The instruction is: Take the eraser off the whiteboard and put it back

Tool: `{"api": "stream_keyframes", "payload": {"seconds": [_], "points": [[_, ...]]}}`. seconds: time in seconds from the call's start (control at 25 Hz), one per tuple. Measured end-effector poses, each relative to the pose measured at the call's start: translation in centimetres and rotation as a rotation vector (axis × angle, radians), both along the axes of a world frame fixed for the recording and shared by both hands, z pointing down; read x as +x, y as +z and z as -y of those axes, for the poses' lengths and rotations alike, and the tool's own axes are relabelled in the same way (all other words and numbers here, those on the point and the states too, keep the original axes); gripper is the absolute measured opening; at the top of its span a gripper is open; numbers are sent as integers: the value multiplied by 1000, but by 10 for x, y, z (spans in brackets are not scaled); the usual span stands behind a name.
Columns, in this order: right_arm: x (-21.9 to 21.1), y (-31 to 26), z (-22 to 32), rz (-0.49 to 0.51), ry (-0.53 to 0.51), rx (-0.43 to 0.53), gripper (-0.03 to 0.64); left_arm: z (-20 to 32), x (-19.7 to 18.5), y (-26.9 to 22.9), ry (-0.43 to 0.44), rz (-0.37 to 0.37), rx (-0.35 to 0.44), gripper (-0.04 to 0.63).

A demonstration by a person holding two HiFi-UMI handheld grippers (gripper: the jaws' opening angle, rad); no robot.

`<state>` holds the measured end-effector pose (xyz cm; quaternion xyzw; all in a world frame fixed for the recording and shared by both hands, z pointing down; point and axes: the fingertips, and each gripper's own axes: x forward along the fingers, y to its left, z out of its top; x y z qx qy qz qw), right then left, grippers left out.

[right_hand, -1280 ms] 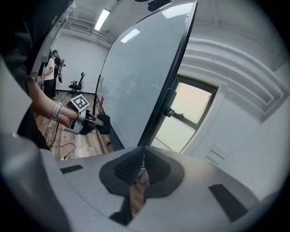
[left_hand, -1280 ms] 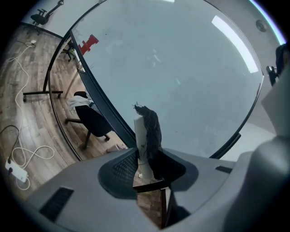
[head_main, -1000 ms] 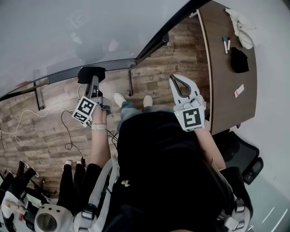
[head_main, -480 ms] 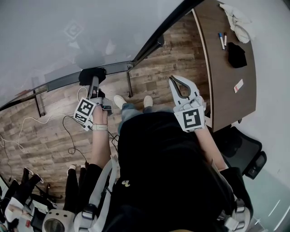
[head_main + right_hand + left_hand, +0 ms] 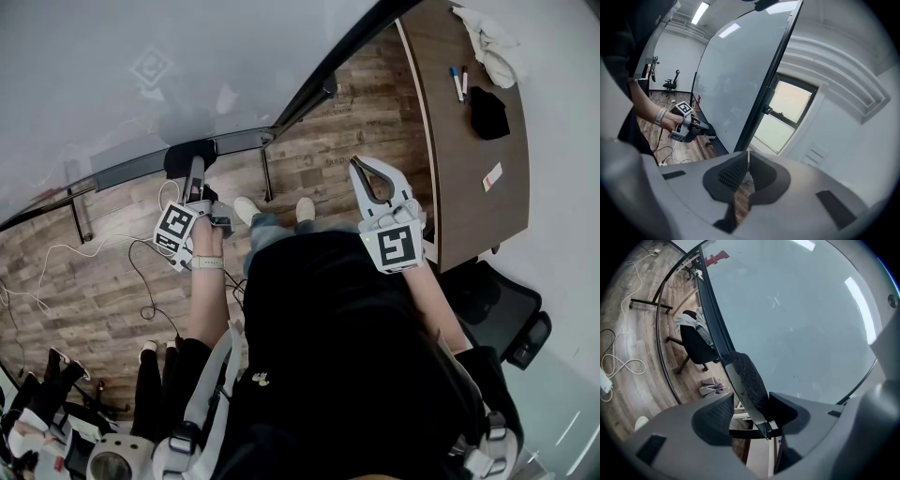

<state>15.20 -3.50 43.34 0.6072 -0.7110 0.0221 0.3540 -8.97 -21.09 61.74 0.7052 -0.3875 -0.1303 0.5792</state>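
Head view: right tool [image 5: 358, 165] out front.

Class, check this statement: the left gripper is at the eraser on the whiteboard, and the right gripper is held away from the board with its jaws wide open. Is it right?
Not quite. The right gripper has its jaws together, nothing between them, as the right gripper view shows. The rest stands: the left gripper, jaws opening, has the eraser on the whiteboard between them.
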Motion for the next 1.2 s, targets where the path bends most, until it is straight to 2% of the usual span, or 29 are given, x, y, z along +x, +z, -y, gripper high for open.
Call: {"api": "stream_keyframes", "payload": {"seconds": [0.24,0.52,0.76,0.92,1.2], "points": [[0,0,-1,0,-2,0,23,-2,0,2,-2,4,-9,267],[-5,2,2,11,-31,4,23,-11,-7,3,5,15,-21,269],[-14,3,6,26,-79,10,23,-21,-12,-7,26,40,10,268],[-21,3,10,38,-121,18,23,-29,-19,-21,36,87,62,262],[-39,1,20,62,-198,40,23,-42,-34,-54,53,241,194,171]]}}
